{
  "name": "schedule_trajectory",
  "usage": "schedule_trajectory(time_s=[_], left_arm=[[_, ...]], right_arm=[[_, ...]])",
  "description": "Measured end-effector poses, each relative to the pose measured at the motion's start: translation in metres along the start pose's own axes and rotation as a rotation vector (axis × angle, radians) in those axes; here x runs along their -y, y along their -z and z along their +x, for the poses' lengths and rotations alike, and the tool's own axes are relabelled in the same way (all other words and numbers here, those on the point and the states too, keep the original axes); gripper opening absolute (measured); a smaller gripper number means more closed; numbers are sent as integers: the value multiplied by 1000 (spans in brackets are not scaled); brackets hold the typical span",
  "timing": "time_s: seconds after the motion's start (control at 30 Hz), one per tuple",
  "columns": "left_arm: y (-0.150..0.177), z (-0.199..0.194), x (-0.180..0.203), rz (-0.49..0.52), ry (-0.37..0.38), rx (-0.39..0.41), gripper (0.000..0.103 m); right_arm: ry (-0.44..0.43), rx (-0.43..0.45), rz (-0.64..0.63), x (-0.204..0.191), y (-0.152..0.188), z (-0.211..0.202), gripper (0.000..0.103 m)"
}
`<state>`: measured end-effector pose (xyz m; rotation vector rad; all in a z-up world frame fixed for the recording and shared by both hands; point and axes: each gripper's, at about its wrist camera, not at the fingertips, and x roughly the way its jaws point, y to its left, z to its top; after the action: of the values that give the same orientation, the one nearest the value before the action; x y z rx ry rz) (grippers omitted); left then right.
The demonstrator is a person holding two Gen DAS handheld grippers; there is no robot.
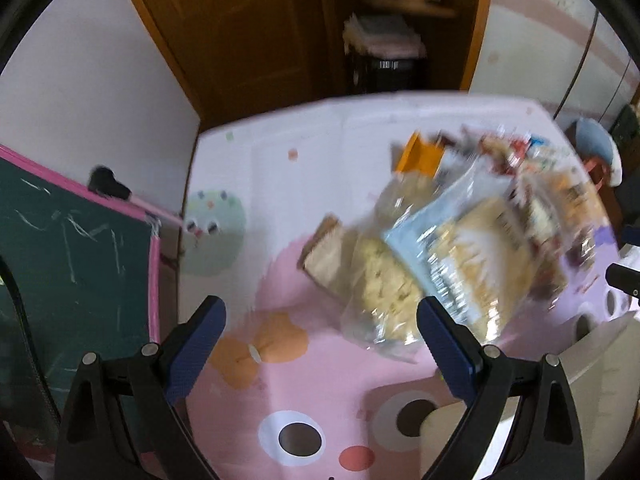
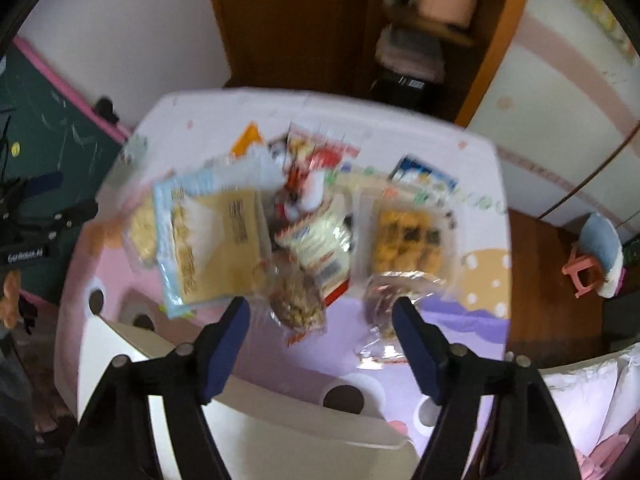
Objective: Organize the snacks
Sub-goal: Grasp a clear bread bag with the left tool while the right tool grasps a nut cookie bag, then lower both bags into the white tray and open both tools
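A heap of snack packets lies on a table under a pink and lilac cartoon cloth [image 1: 320,380]. In the left wrist view a clear bag of yellow snacks [image 1: 384,280] and a light-blue packet [image 1: 452,248] lie ahead and to the right of my left gripper [image 1: 320,312], which is open and empty above the cloth. In the right wrist view my right gripper [image 2: 320,308] hovers over the near edge of the heap with its jaws apart, pressing on nothing. A small bag of brown nuts [image 2: 296,300] lies beneath the gap. Beside it are the light-blue packet [image 2: 212,240] and a tray of yellow pieces [image 2: 408,236]. Both views are blurred.
A beige cardboard box [image 2: 280,412] stands at the table's near edge, below the right gripper. A green chalkboard with a pink frame [image 1: 72,264] leans at the left. A wooden door and shelves [image 1: 260,32] are behind the table. A small pink stool [image 2: 588,272] stands on the floor at the right.
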<state>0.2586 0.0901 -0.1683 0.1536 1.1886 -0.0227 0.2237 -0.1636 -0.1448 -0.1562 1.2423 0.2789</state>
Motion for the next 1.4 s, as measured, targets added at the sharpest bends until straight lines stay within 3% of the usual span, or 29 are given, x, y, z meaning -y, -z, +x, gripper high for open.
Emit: schedule_trajectory(time_s=[0.27,0.57,0.73,0.9,0.93,0.97,1.07,1.17,1.4], left_arm=[[10,56,2,-12,63,-112,96],[-3,77,2,-100,154,-166,96],[-12,84,15,-104,188,-196,96],[-17,95,15,-200,213,-233,96],[-16,98,15,-223,226,-235,88],[-15,99,15,-241,267,-237,66],[-11,96,10,-277,276,-220,44],[-3,80,9,-280,256,-182,31],[12,9,3,-268,235,-50,30]], right_arm=[[-18,-130,4,0,-7,60,72],[-27,-215,14,-11,-11,99,72],[-54,-241,9,-21,-11,105,56],[-50,-250,2,-26,-8,109,49],[-58,-248,2,-27,-7,109,47],[-68,-247,8,-29,-4,107,46],[-97,-249,21,-23,5,99,45],[-99,-224,23,-20,14,88,45],[-144,-69,128,13,25,30,45]])
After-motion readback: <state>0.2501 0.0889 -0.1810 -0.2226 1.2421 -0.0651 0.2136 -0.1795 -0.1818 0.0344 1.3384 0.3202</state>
